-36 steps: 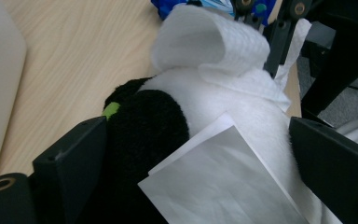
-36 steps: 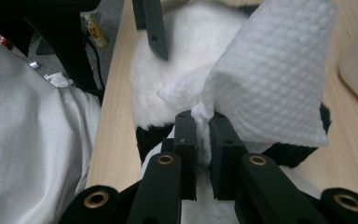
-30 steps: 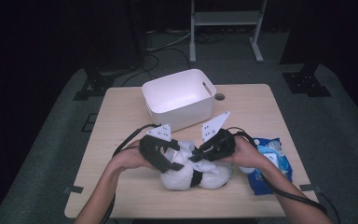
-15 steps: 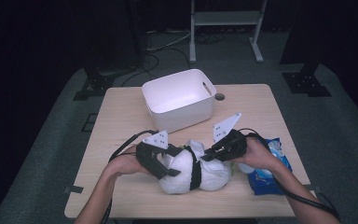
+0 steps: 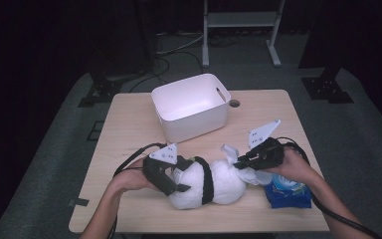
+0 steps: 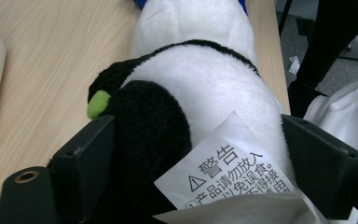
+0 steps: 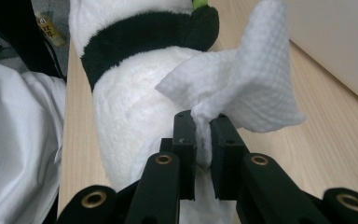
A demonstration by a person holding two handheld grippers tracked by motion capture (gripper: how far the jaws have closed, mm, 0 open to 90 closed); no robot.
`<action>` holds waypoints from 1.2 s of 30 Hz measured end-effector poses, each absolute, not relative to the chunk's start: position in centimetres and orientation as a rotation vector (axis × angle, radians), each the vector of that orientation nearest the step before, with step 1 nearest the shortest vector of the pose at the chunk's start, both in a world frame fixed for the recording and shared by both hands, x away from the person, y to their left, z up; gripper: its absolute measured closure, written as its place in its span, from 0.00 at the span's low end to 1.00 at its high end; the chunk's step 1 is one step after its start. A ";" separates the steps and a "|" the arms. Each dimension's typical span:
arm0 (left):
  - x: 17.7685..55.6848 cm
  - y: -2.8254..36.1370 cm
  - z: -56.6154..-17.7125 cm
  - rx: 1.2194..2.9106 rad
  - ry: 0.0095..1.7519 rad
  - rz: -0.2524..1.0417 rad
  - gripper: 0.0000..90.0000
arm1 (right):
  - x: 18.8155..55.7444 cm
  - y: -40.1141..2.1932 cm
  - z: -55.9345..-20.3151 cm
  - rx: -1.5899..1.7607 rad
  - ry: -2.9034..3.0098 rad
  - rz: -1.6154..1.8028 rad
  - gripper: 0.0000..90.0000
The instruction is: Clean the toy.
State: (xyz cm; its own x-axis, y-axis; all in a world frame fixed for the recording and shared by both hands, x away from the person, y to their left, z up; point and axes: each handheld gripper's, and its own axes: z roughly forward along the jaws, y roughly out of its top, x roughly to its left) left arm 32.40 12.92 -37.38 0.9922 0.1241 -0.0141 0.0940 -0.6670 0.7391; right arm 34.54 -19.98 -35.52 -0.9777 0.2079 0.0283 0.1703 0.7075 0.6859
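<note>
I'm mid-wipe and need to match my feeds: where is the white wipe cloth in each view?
High view: the wipe cloth sits right of centre, at the right gripper, against the plush panda.
Left gripper view: I can't make it out there.
Right gripper view: centre, cloth pinched between the jaws.
Shared landmark: the panda's black band.

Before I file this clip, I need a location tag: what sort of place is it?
Probably a recording studio or lab: a lone table amid dark drapes, cables on grey floor, a metal stand behind.

One camera looks down from high up. Two ride very close, facing each other across the same plush panda [image 5: 206,184] at six o'clock.
</note>
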 end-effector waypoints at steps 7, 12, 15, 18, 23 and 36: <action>32.3 12.9 -37.4 2.308 0.154 0.045 0.15 | 34.7 -17.4 -35.0 0.244 2.865 1.228 0.90; 32.3 12.9 -37.4 2.304 0.148 0.048 0.15 | 34.7 -14.6 -34.8 0.166 2.884 1.234 0.90; 32.2 12.9 -37.4 2.301 0.145 0.052 0.15 | 34.7 -12.4 -34.9 0.106 2.913 1.229 0.90; 32.1 13.0 -37.4 2.304 0.157 0.052 0.15 | 34.7 -11.0 -35.1 0.069 2.926 1.229 0.90; 32.2 13.1 -37.3 2.288 0.164 0.043 0.14 | 35.0 -10.9 -35.6 0.084 2.946 1.234 0.90; 32.0 12.8 -36.2 2.273 0.178 0.019 0.06 | 33.5 -11.8 -35.7 0.053 2.970 1.242 0.90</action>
